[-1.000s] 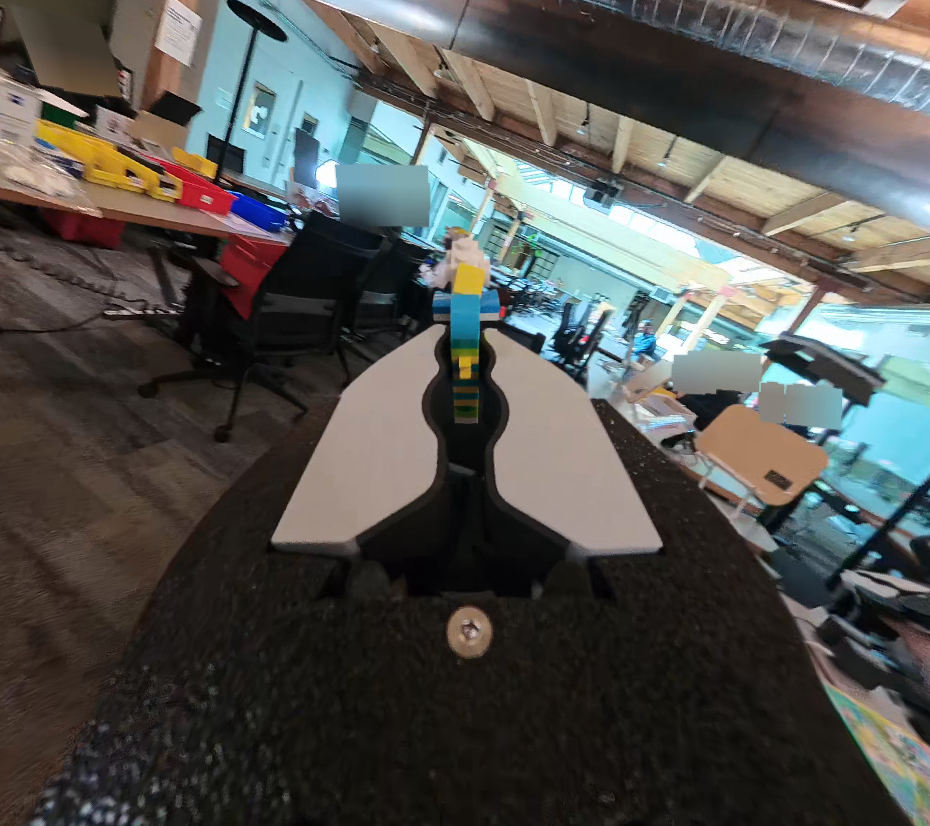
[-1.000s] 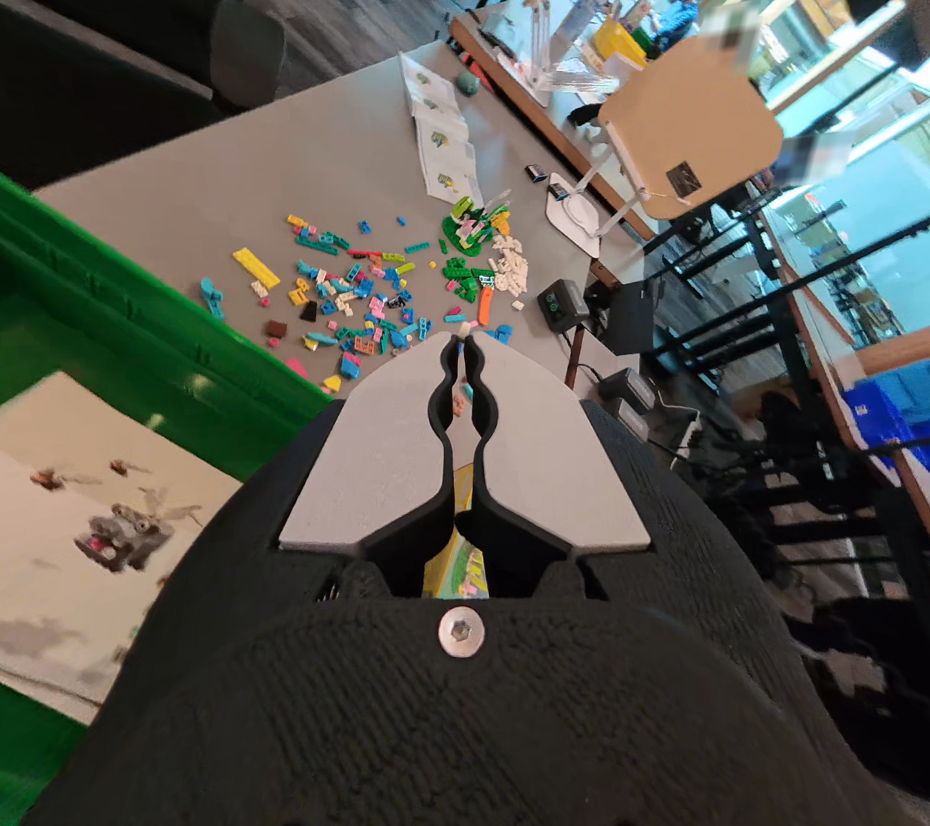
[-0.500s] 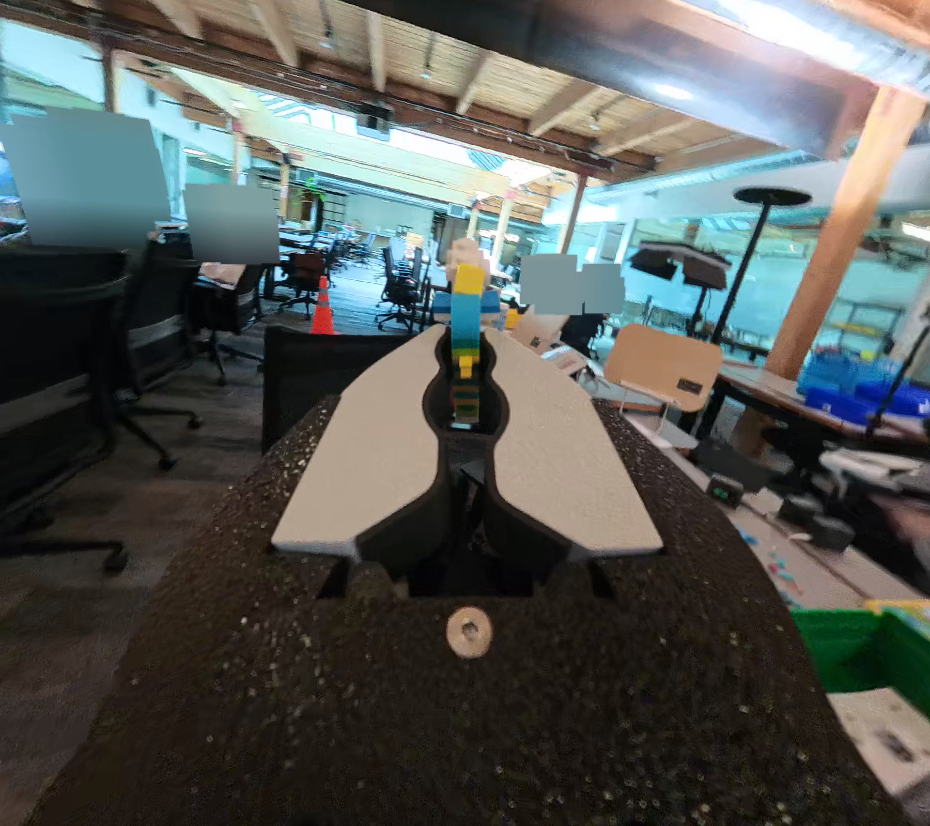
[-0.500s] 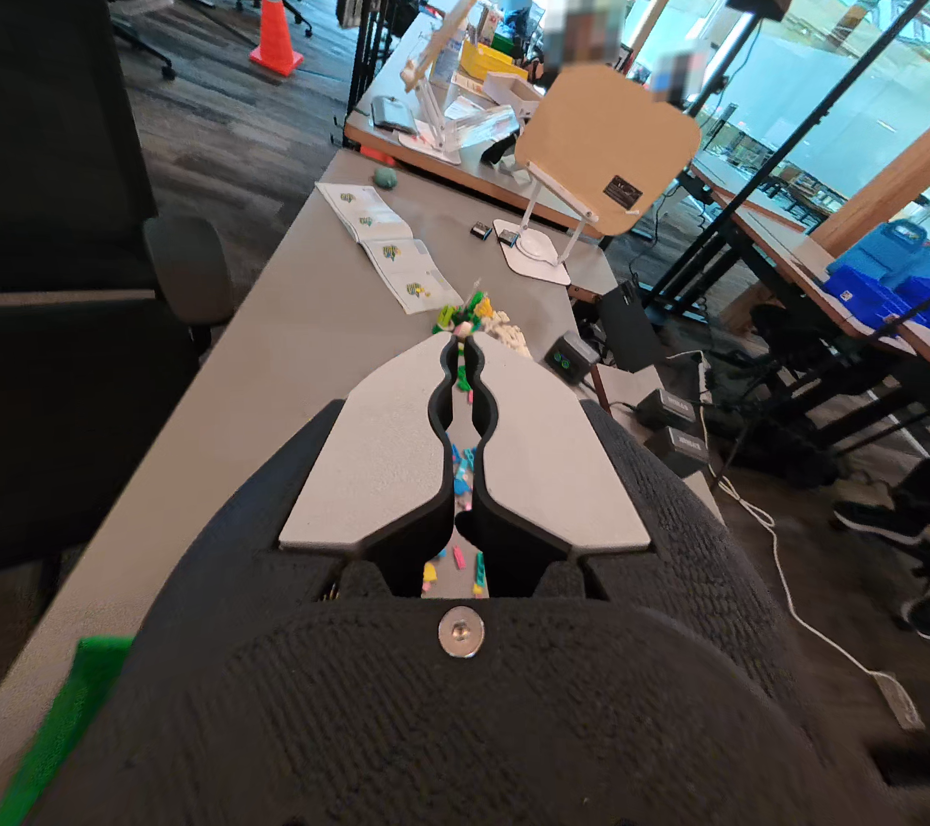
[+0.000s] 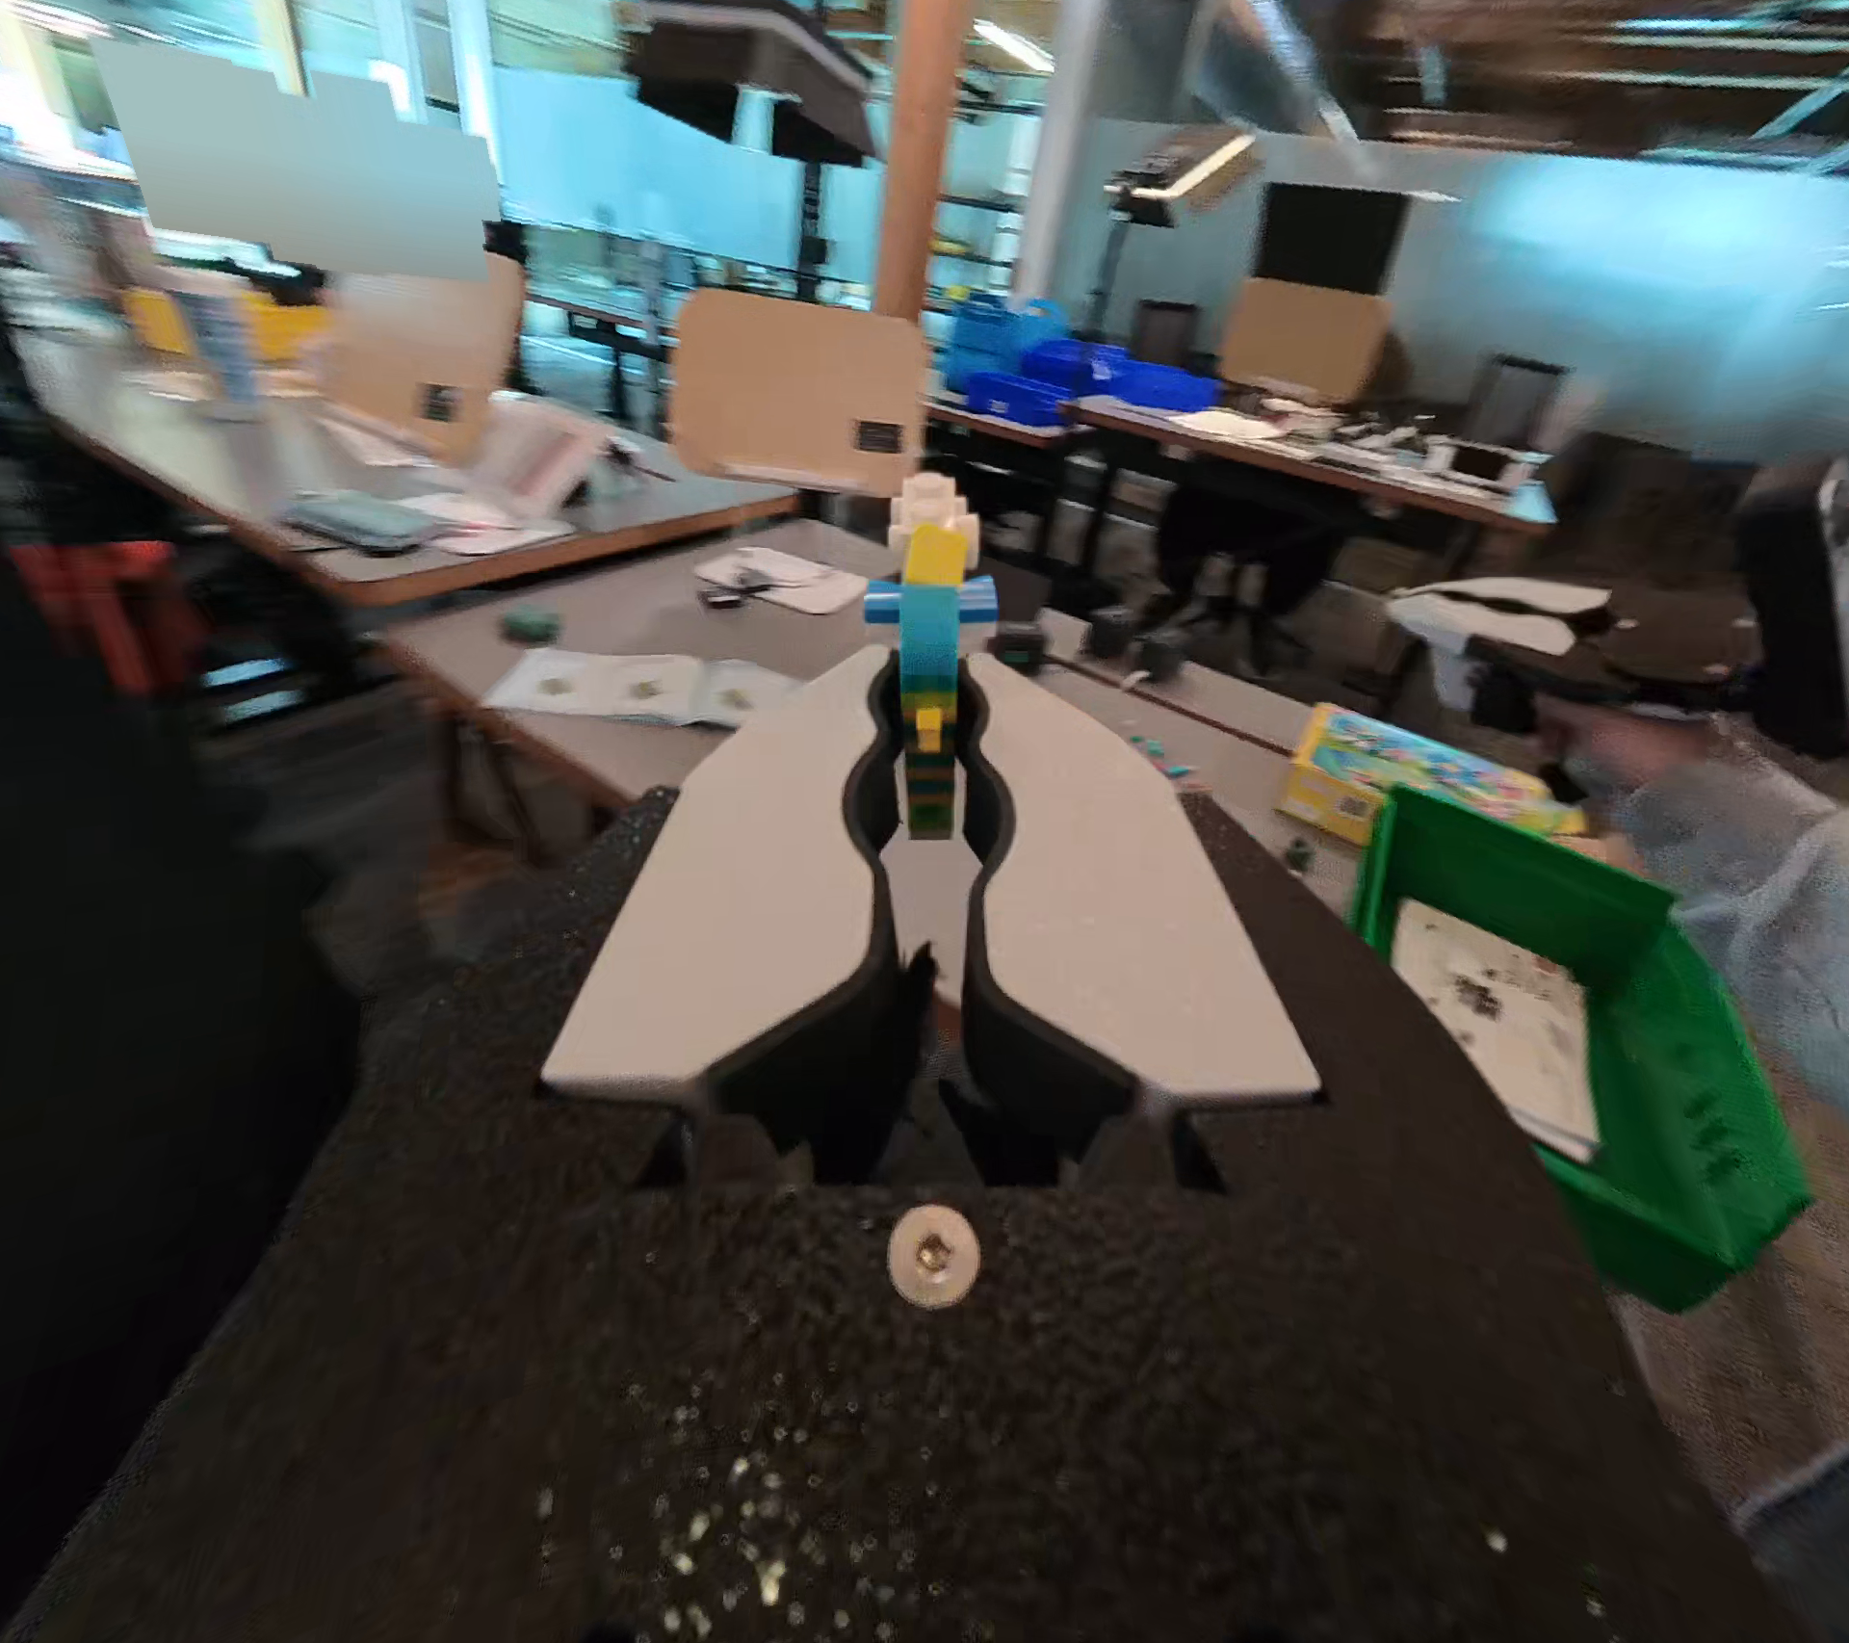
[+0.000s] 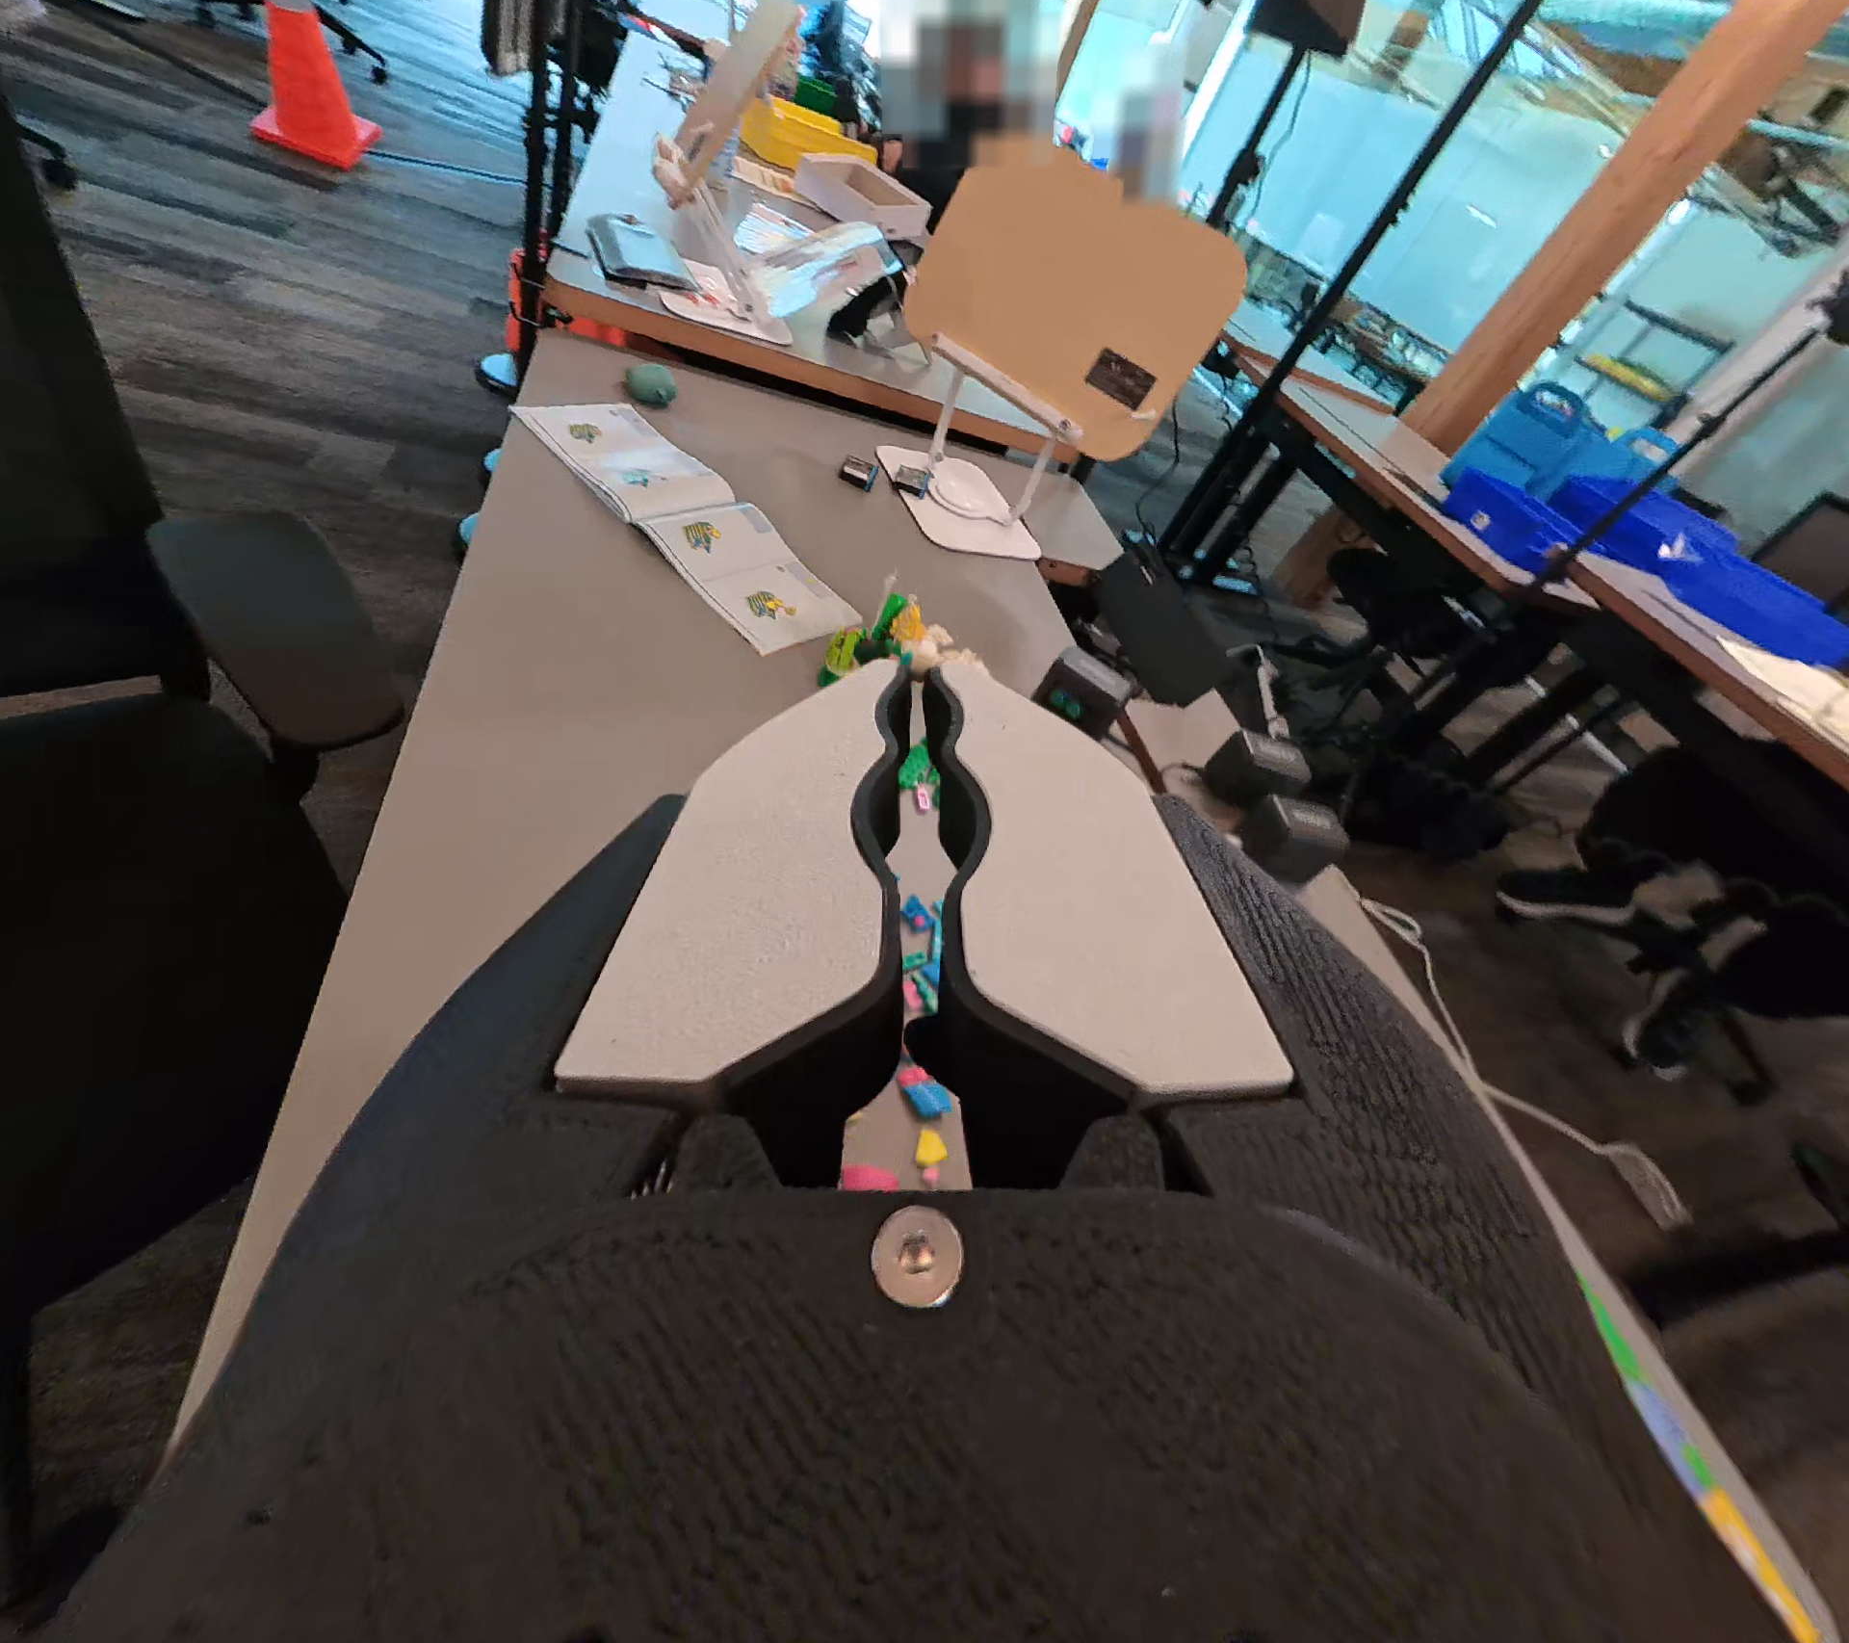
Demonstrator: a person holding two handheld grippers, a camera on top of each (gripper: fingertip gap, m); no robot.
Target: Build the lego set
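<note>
The left gripper (image 5: 929,674) is clamped on a tall lego build (image 5: 931,644), a narrow stack banded green and yellow low down, with a blue cross-piece, a yellow brick and a white knob rising past the fingertips. Low to its right stands a green bin (image 5: 1601,1025) with a printed sheet lying in its bottom; the bin's near corner runs out toward the frame edge and motion blur smears its detail. Beyond the bin lies a yellow lego box (image 5: 1401,769). Farther right, the other gripper and the hand on it show only as a blur.

The right gripper (image 6: 921,674) has its tips pressed on a small white piece (image 6: 927,654); what kind of piece it is cannot be made out. Through the slot between its fingers, loose lego pieces (image 6: 920,925) in pink, blue, yellow and green lie scattered on the grey table (image 6: 600,744) beneath, most of the heap hidden by the gripper body. Just ahead of the tips sits a green cluster of bricks (image 6: 860,644), partly covered. Ahead and to the left lies an open instruction booklet (image 6: 690,524), with a small green blob (image 6: 650,384) past it. Straight ahead stands a tan board on a white stand (image 6: 1081,294). Far left on the floor is an orange traffic cone (image 6: 300,44), and a black chair armrest (image 6: 270,624) lies to the gripper's left, beside the table edge.
</note>
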